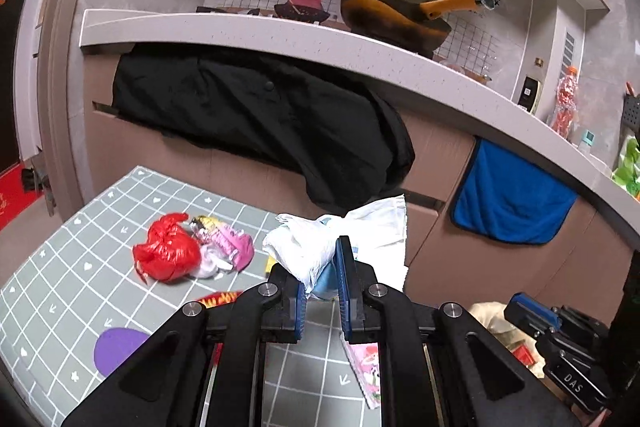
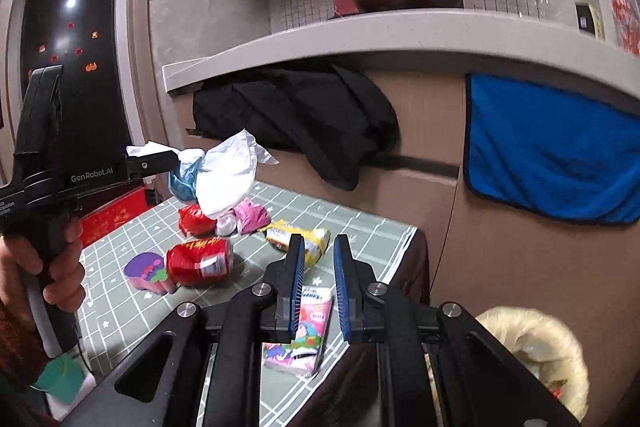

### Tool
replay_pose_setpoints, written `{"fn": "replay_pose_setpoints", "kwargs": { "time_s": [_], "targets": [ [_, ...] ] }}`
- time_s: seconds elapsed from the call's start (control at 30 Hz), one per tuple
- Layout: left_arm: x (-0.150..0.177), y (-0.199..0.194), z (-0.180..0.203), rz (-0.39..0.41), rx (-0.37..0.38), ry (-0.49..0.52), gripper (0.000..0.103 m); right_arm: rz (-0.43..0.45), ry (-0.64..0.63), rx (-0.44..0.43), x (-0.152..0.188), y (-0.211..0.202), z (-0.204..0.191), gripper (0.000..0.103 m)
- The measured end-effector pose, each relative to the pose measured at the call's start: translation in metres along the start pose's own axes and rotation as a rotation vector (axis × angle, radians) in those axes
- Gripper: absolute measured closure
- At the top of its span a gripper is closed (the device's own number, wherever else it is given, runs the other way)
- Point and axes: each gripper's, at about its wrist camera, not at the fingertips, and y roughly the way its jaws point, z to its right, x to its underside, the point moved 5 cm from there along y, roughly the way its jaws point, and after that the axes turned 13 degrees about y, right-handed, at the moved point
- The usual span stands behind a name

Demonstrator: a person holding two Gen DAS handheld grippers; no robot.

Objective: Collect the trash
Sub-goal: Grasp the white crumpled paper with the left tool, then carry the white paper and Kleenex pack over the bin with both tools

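Your left gripper is clamped on the white tissue wad, held mid-frame above the table. Your right gripper is closed and empty, over the tissue pack, lower centre.

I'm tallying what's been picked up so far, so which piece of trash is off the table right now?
The crumpled white tissue wad, pinched in the left gripper above the mat; the red can, red bag and pink tissue pack lie on it.
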Motion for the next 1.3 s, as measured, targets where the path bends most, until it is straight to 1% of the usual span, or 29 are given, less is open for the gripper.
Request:
{"fn": "replay_pose_setpoints", "kwargs": {
  "time_s": [0.03,0.07,0.1,0.13,0.17,0.23,0.33,0.43,0.6,0.67,0.7,0.8,0.93,1.0,1.07,1.13,1.17,1.3],
  "targets": [
    [0.003,-0.001,-0.002,-0.006,0.001,-0.006,0.09,-0.015,0.018,-0.018,0.004,0.002,0.002,0.087],
    [0.009,-0.001,-0.005,-0.016,0.004,-0.015,0.09,-0.046,0.045,-0.057,0.012,0.007,0.004,0.085],
    [0.013,-0.002,-0.009,-0.024,0.004,-0.021,0.09,-0.081,0.06,-0.084,0.018,0.013,0.005,0.075],
    [0.018,-0.002,-0.011,-0.03,0.004,-0.025,0.09,-0.136,0.076,-0.116,0.028,0.023,0.005,0.058],
    [0.024,-0.003,-0.015,-0.042,0.008,-0.031,0.09,-0.169,0.089,-0.132,0.036,0.031,0.005,0.054],
    [0.039,-0.004,-0.021,-0.071,0.019,-0.035,0.09,-0.227,0.117,-0.134,0.054,0.051,0.008,0.053],
    [0.061,-0.007,-0.027,-0.118,0.028,-0.039,0.09,-0.295,0.161,-0.103,0.073,0.08,0.014,0.053],
    [0.081,-0.014,-0.036,-0.147,0.015,-0.048,0.09,-0.325,0.187,-0.079,0.084,0.1,0.019,0.053],
    [0.098,-0.018,-0.051,-0.176,-0.002,-0.06,0.09,-0.36,0.19,-0.006,0.098,0.128,0.022,0.053],
    [0.105,-0.017,-0.057,-0.191,-0.003,-0.076,0.09,-0.382,0.203,-0.013,0.102,0.136,0.021,0.052],
    [0.106,-0.016,-0.06,-0.194,-0.003,-0.082,0.09,-0.371,0.197,-0.01,0.102,0.138,0.019,0.05],
    [0.112,-0.014,-0.066,-0.207,-0.007,-0.101,0.09,-0.372,0.145,0.028,0.102,0.142,0.011,0.047],
    [0.117,-0.015,-0.069,-0.21,-0.019,-0.102,0.09,-0.386,0.038,0.102,0.105,0.148,0.0,0.047],
    [0.117,-0.017,-0.069,-0.205,-0.028,-0.095,0.09,-0.398,-0.035,0.147,0.107,0.15,-0.006,0.047],
    [0.118,-0.019,-0.069,-0.204,-0.034,-0.095,0.09,-0.4,-0.084,0.18,0.109,0.15,-0.01,0.051],
    [0.117,-0.022,-0.069,-0.199,-0.037,-0.095,0.09,-0.391,-0.043,0.135,0.106,0.143,-0.009,0.057],
    [0.116,-0.024,-0.069,-0.193,-0.043,-0.091,0.09,-0.382,-0.019,0.109,0.103,0.138,-0.009,0.058],
    [0.105,-0.033,-0.059,-0.158,-0.048,-0.06,0.09,-0.31,0.009,0.068,0.083,0.115,-0.014,0.058]
  ]
}}
